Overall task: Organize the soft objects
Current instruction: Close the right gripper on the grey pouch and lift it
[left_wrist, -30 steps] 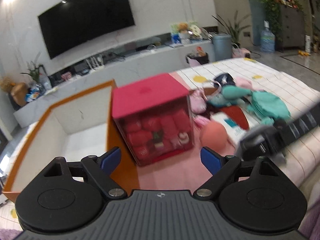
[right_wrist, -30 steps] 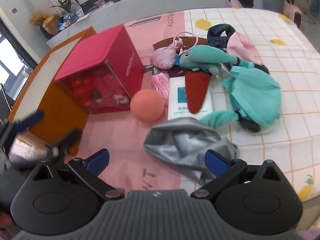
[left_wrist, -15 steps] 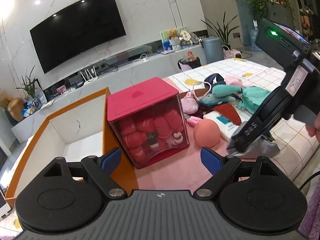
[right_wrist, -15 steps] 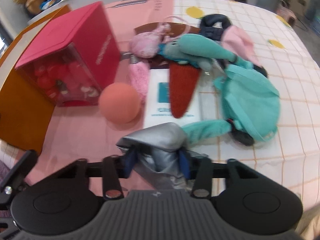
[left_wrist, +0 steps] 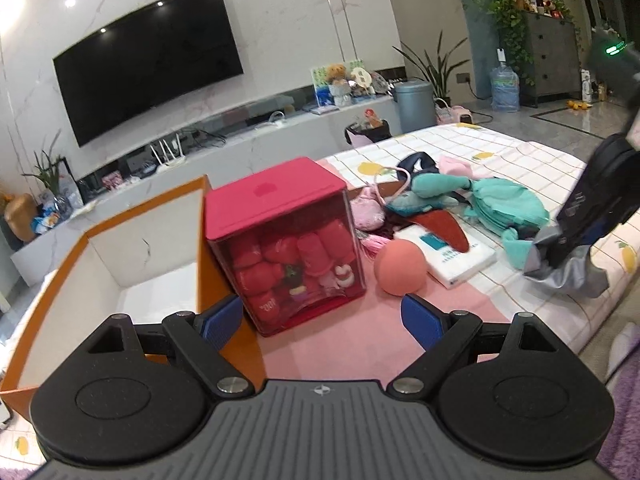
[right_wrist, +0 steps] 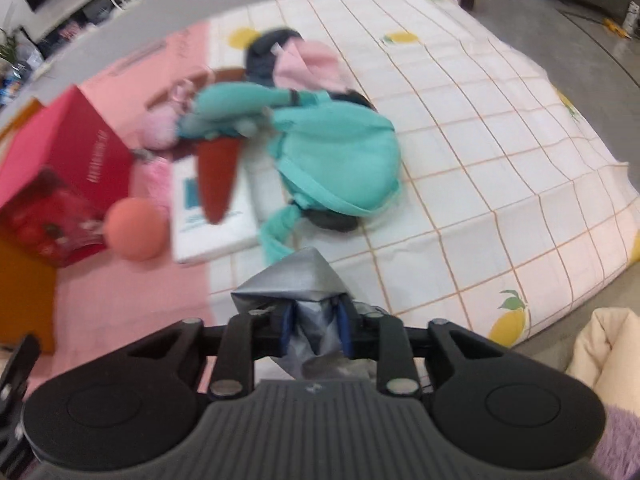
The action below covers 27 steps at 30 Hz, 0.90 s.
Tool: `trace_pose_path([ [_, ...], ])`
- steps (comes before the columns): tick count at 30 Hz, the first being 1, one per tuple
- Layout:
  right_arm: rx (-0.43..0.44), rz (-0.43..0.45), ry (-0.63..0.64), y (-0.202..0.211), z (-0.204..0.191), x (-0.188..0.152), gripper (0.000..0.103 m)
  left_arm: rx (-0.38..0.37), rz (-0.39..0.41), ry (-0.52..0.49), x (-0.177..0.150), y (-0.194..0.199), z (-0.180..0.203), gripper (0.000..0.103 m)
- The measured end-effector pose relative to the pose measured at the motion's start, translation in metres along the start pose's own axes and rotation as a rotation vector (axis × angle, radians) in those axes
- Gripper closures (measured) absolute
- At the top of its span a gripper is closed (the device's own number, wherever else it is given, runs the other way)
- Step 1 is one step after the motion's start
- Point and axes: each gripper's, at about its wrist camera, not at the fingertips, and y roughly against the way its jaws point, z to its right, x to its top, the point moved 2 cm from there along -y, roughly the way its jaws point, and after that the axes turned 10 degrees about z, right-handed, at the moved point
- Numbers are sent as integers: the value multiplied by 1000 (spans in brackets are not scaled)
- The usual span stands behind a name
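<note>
My right claw (right_wrist: 314,330) pinches the grey cloth (right_wrist: 294,280) at the bed's (right_wrist: 500,160) near edge, easing slightly apart.

The orange box (left_wrist: 48,320) at nine o'clock looks empty; the red case (left_wrist: 280,240) holds red plush. The cloth bunches, peak toward twelve. Only my left view shows inside the box; my left claw (left_wrist: 322,320) stands apart.

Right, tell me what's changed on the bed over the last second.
The right gripper came down wide open over the crumpled silver-grey fabric pouch, clamped it and tilted over; its jaws are now opening slightly, the pouch between them. The left gripper, red clear-fronted box and salmon foam ball stayed put.
</note>
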Motion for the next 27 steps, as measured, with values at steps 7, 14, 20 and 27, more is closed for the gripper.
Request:
trace_pose_path([
  [7,-49,-92,85,-23,-13,-1,3,16,1,-2,-4,3,2,0],
  [14,-59,-138,150,-36,-24,-7,3,6,-11,-8,-7,1,4,0],
  [20,-36,-113,162,-45,-34,-9,2,-19,69,-2,-5,11,7,0],
  [27,-45,-72,141,-46,-32,-7,2,-14,105,-16,-5,15,13,0],
])
